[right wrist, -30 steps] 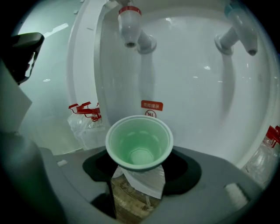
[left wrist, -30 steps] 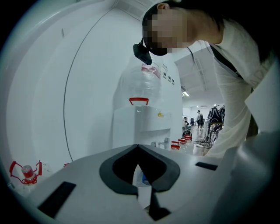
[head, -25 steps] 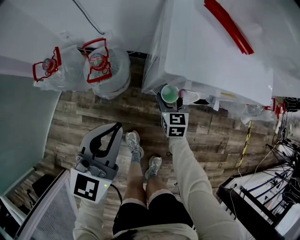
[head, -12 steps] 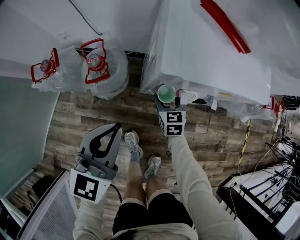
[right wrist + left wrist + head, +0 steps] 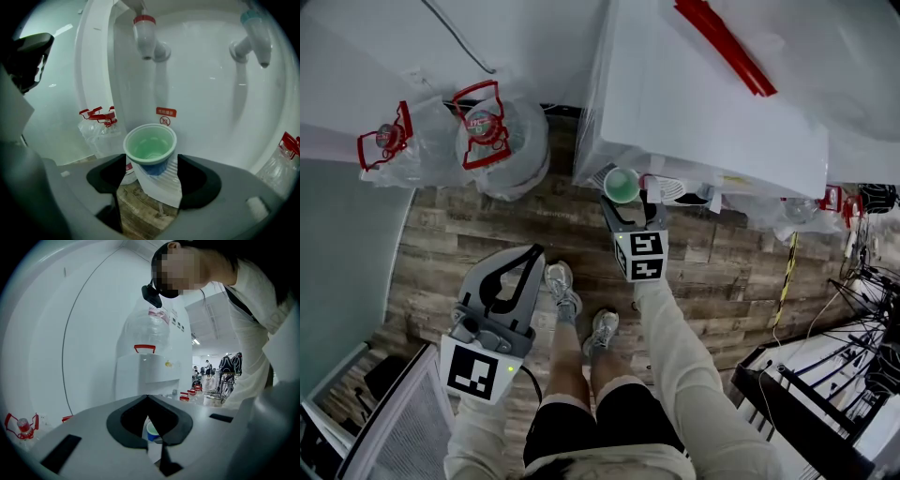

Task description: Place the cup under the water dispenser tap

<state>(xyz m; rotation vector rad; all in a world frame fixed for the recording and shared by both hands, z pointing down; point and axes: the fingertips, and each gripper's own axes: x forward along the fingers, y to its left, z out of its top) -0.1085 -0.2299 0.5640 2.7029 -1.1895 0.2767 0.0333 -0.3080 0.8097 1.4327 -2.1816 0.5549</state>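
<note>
A blue paper cup [image 5: 622, 184] with a green inside [image 5: 150, 146] stands upright on the white ribbed drip tray [image 5: 164, 185] of the water dispenser [image 5: 703, 103]. It is below and slightly in front of the red tap [image 5: 144, 40]; the blue tap [image 5: 257, 35] is to its right. My right gripper [image 5: 628, 202] [image 5: 151, 163] is open, its jaws have just been opening, and the cup stands between them. Lower left, my left gripper [image 5: 534, 251] [image 5: 148, 398] is shut and empty. The cup [image 5: 152, 431] shows through its jaws.
Two large water bottles with red handles [image 5: 502, 141] [image 5: 394, 141] stand on the wood floor left of the dispenser. The person's shoes [image 5: 567, 291] are below the gripper. Cables and a dark rack [image 5: 844, 375] fill the right side. A white grille [image 5: 394, 422] is at lower left.
The right gripper's jaws have spread a little on either side of the cup, which stays on the tray. The left gripper has not moved.
</note>
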